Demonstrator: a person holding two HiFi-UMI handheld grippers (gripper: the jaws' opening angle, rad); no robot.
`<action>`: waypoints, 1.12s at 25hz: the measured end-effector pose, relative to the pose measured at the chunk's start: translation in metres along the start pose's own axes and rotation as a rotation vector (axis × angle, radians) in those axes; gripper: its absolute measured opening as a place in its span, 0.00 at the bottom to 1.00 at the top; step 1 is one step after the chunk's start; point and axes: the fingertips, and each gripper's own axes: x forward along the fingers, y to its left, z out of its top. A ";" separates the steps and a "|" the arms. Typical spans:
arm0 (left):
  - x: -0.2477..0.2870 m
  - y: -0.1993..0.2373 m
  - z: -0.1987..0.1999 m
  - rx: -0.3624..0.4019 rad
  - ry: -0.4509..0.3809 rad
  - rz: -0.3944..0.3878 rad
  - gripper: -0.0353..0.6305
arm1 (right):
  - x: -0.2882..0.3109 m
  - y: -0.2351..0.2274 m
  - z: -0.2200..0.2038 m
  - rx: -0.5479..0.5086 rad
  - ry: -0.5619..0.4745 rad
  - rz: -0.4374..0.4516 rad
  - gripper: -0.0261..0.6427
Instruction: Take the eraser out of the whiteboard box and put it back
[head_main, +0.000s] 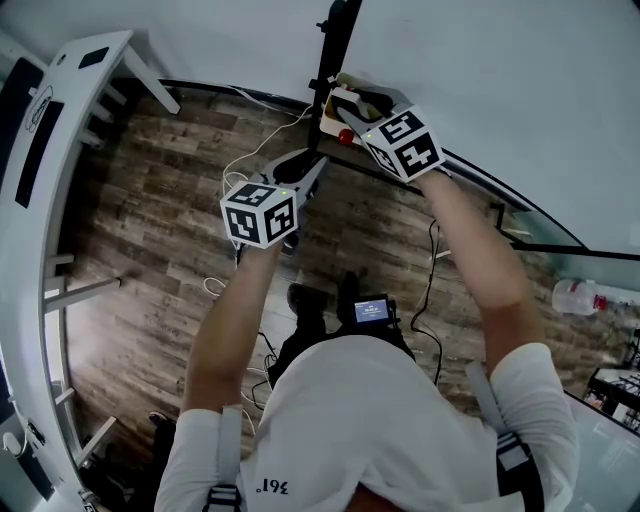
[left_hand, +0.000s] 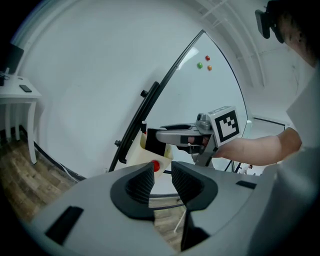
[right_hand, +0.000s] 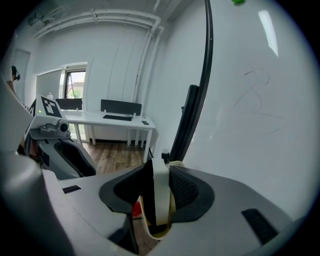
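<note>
My right gripper (right_hand: 159, 192) is shut on the eraser (right_hand: 161, 190), a white slab with a black felt side, held edge-up between its pads. The eraser's lower end sits in the mouth of the cream whiteboard box (right_hand: 148, 232), which hangs on the board's black frame. In the left gripper view the right gripper (left_hand: 172, 134) grips the black eraser (left_hand: 155, 144) at the top of the box (left_hand: 136, 154), with a small red thing (left_hand: 156, 165) at its front. My left gripper (left_hand: 161, 182) stands open and empty a little short of the box. From the head view the right gripper (head_main: 350, 105) is at the box (head_main: 333, 118), the left gripper (head_main: 312, 172) below it.
The whiteboard (head_main: 520, 90) fills the upper right, with small coloured magnets (left_hand: 199, 65) on it. A black stand post (head_main: 330, 45) runs beside the box. Cables (head_main: 245, 150) lie on the wooden floor. A white desk (right_hand: 112, 120) stands behind, and a bottle (head_main: 575, 296) at the right.
</note>
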 end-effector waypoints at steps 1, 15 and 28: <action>0.000 0.001 -0.003 -0.004 0.003 0.000 0.22 | 0.002 0.000 -0.004 0.005 0.011 0.001 0.30; 0.003 0.011 -0.018 -0.036 0.008 0.008 0.22 | 0.017 0.003 -0.023 0.015 0.043 -0.006 0.30; 0.006 0.022 -0.002 -0.045 -0.030 0.017 0.22 | 0.019 0.006 -0.024 0.023 0.032 0.005 0.30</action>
